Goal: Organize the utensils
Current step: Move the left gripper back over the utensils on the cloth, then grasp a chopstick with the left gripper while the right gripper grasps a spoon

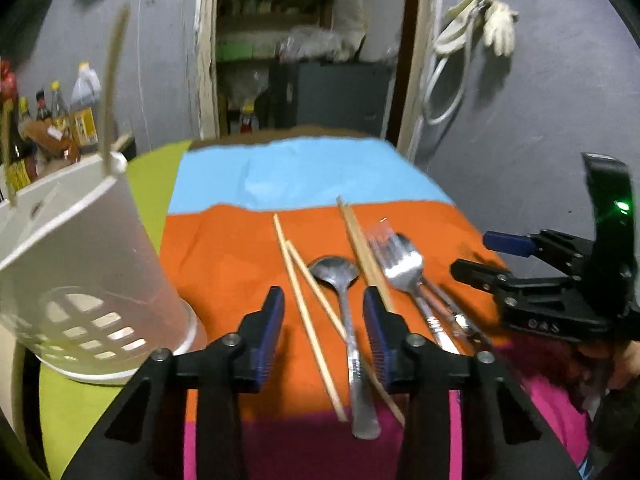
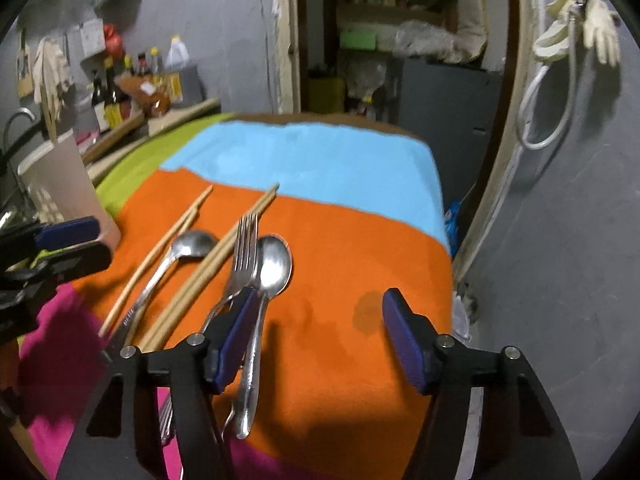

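Utensils lie on the orange part of a striped cloth [image 1: 224,256]. In the left wrist view a pair of thin chopsticks [image 1: 304,304], a steel ladle spoon [image 1: 340,280], thicker chopsticks [image 1: 362,248] and forks [image 1: 400,264] lie side by side. My left gripper [image 1: 324,312] is open, hovering over the thin chopsticks and ladle spoon. A white slotted utensil holder [image 1: 92,264] stands at the left. My right gripper [image 2: 320,328] is open and empty, its left finger [image 2: 236,332] over the fork [image 2: 245,248] and a spoon [image 2: 274,264]. The right gripper also shows in the left wrist view [image 1: 520,264].
The cloth covers a table [image 2: 320,160] with blue, green and pink bands. Bottles [image 1: 52,116] stand on a counter at the left. A doorway [image 1: 312,40] and grey wall with hanging gloves [image 1: 496,24] lie behind. The table's right edge drops off near the wall.
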`<action>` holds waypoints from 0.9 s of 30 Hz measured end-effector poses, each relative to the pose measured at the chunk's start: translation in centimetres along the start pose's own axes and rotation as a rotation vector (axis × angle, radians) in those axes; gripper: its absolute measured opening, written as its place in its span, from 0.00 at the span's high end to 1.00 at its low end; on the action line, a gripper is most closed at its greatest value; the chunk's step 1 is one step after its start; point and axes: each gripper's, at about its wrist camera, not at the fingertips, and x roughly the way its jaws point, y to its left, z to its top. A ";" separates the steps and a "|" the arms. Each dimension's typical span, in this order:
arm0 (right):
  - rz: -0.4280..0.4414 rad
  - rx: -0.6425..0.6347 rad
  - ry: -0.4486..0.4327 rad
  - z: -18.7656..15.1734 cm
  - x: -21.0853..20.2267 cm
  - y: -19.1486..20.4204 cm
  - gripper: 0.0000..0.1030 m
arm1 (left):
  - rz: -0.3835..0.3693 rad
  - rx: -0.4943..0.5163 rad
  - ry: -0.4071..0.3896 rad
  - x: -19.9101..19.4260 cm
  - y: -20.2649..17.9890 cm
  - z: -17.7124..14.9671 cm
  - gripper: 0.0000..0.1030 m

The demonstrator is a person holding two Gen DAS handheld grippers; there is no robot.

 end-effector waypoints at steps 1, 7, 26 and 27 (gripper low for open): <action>0.001 -0.011 0.019 0.0 0.4 0.1 0.42 | 0.003 -0.005 0.019 0.5 0.2 0.1 0.71; -0.012 -0.066 0.080 0.1 1.9 0.7 0.43 | 0.019 -0.029 0.110 3.2 1.2 0.6 0.78; 0.034 -0.113 0.147 1.1 3.9 1.7 0.47 | 0.055 -0.064 0.190 5.2 1.9 1.2 0.95; 0.043 -0.110 0.147 1.1 3.9 1.6 0.49 | 0.057 -0.064 0.191 5.2 2.0 1.1 0.96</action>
